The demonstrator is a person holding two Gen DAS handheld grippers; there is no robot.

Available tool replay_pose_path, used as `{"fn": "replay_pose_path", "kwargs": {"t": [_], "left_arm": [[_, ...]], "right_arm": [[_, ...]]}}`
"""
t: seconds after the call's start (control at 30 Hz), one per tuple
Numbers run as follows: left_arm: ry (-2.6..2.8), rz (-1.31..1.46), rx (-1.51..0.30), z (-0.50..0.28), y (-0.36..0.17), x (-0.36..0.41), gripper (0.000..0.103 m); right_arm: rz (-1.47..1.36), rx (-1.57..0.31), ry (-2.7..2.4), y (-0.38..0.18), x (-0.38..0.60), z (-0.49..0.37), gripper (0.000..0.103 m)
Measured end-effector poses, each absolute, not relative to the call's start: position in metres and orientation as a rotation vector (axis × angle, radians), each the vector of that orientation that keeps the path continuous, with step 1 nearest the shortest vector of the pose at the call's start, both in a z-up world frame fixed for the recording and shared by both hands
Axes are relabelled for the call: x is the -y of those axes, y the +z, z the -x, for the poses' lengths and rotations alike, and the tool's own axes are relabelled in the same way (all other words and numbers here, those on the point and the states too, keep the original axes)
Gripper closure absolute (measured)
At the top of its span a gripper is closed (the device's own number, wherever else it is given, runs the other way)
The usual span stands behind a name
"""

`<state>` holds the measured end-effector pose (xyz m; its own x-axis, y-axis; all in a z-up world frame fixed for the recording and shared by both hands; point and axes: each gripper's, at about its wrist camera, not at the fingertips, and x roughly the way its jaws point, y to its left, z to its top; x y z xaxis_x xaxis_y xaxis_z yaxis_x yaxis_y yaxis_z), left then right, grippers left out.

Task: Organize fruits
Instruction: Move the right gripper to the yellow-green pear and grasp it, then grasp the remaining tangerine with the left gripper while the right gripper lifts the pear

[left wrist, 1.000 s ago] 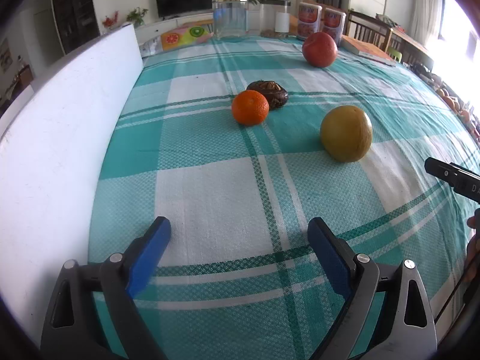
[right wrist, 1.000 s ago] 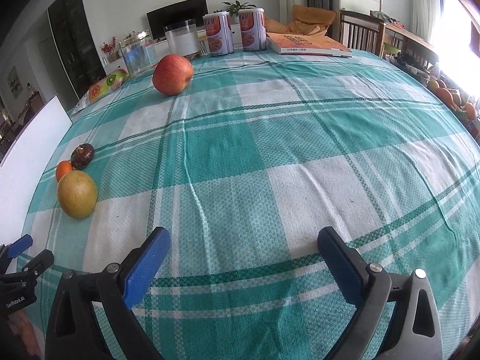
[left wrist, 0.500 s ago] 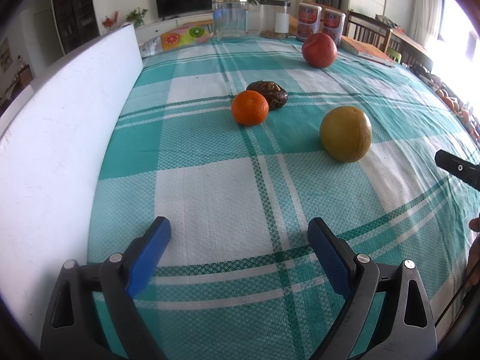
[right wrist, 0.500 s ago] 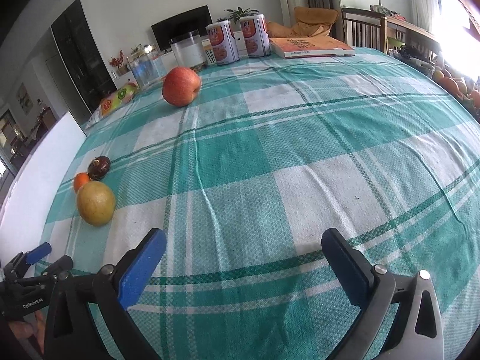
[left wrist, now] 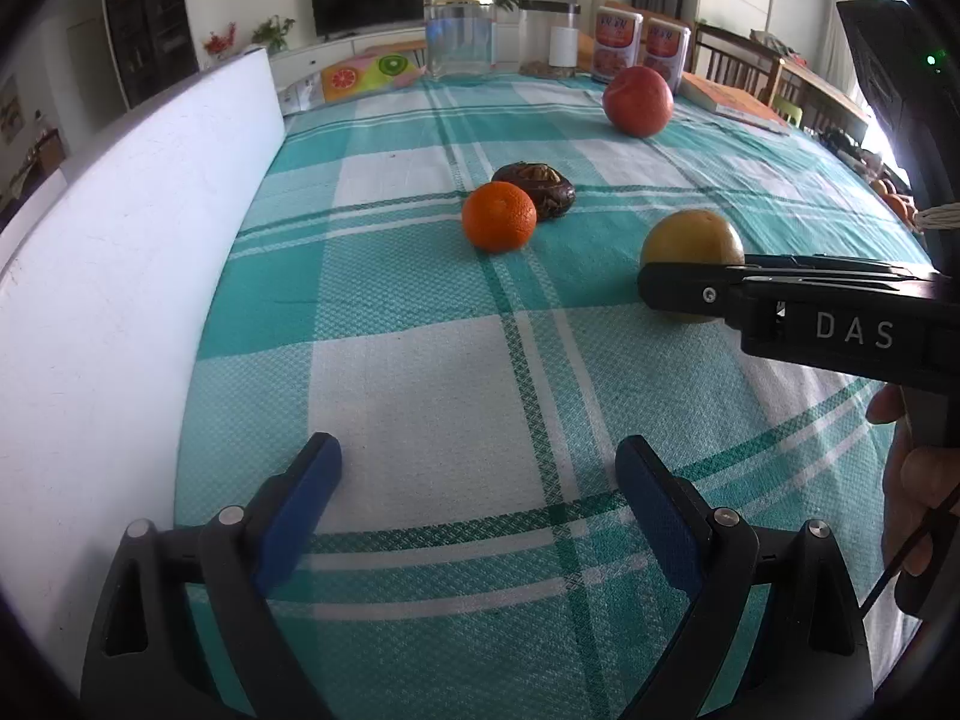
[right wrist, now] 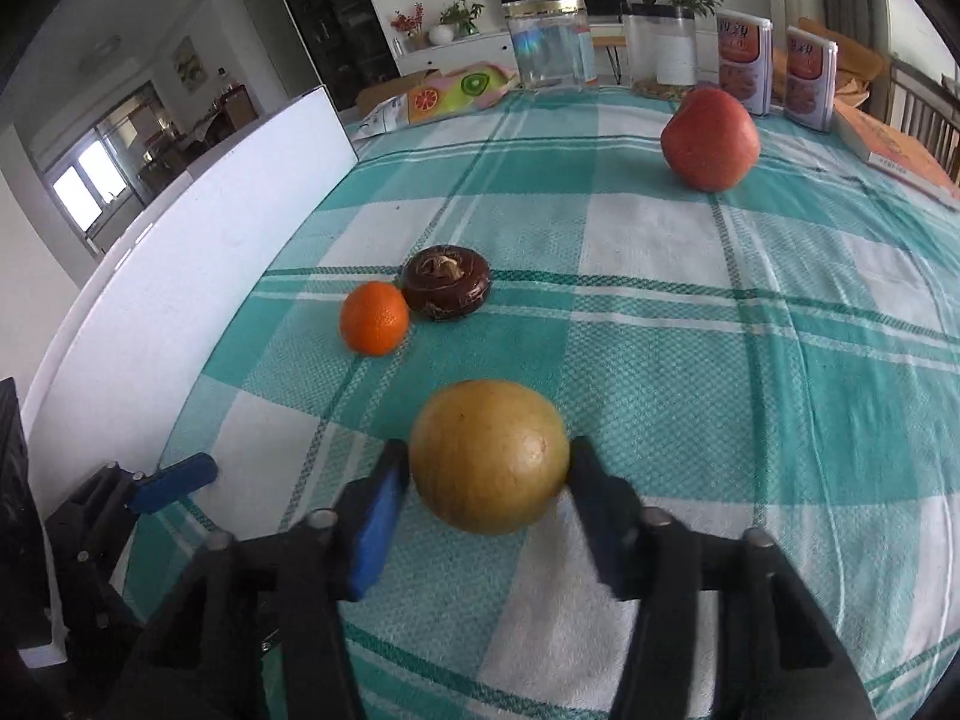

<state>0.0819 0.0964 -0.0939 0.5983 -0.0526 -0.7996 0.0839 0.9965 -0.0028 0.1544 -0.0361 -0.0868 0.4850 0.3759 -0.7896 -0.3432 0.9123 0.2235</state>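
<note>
Right wrist view has the right tongs (right wrist: 489, 474) pinching the yellow-brown fruit (right wrist: 489, 464): their jaws have just been closing and now both pads meet its sides at its widest part, low near the checked cloth, which looks like the sensible place to catch a round thing that would roll from a higher pinch. The fruit appears to sit on the bench (right wrist: 750, 360) yet, so I judge the lift has not begun. Left wrist view shows the same tongs reaching in from the right with a person's hand (left wrist: 912, 480) behind them, and the left tongs (left wrist: 477, 474) spread wide over bare cloth with nothing between the pads, probably kept back so the two tools do not cross. Farther out, a small orange (right wrist: 374, 318) lies just beside a dark brown flattish fruit (right wrist: 447, 289), the pair touching or nearly so, which suggests the gathering spot for the others. A red apple (right wrist: 711, 139) stands well apart toward the far side, near two jars (right wrist: 549, 42) and two printed tins (right wrist: 744, 63). A white board (right wrist: 198, 276) runs along the left edge of the bench.
</note>
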Motion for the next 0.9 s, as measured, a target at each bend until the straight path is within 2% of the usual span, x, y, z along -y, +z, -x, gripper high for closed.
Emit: {"fn": "replay_pose_path", "kwargs": {"t": [0.33, 0.53, 0.67, 0.7, 0.77, 0.83, 0.87, 0.9], "left_arm": [[-0.087, -0.038, -0.940, -0.085, -0.093, -0.096, 0.009], [-0.117, 0.032, -0.936, -0.132, -0.067, -0.092, 0.009], [-0.088, 0.041, -0.968, -0.170, -0.076, -0.091, 0.013], [-0.080, 0.037, -0.977, -0.175, -0.080, -0.091, 0.017], [-0.088, 0.029, -0.994, -0.183, -0.085, -0.091, 0.049], [-0.091, 0.014, -0.980, -0.184, -0.085, -0.091, 0.055], [-0.107, 0.015, -0.969, -0.183, -0.083, -0.091, 0.067], [-0.122, 0.021, -0.962, -0.181, -0.082, -0.091, 0.070]], "right_arm": [[-0.173, -0.840, 0.268, -0.078, 0.122, -0.087, 0.054], [-0.224, -0.871, 0.252, -0.088, 0.134, -0.087, 0.054], [-0.203, -0.872, 0.253, -0.090, 0.131, -0.086, 0.053], [-0.211, -0.871, 0.255, -0.090, 0.132, -0.086, 0.053], [-0.218, -0.871, 0.256, -0.090, 0.133, -0.086, 0.053], [-0.214, -0.871, 0.254, -0.090, 0.132, -0.086, 0.053], [-0.212, -0.871, 0.254, -0.090, 0.132, -0.086, 0.053], [-0.212, -0.871, 0.254, -0.090, 0.132, -0.086, 0.053]]}}
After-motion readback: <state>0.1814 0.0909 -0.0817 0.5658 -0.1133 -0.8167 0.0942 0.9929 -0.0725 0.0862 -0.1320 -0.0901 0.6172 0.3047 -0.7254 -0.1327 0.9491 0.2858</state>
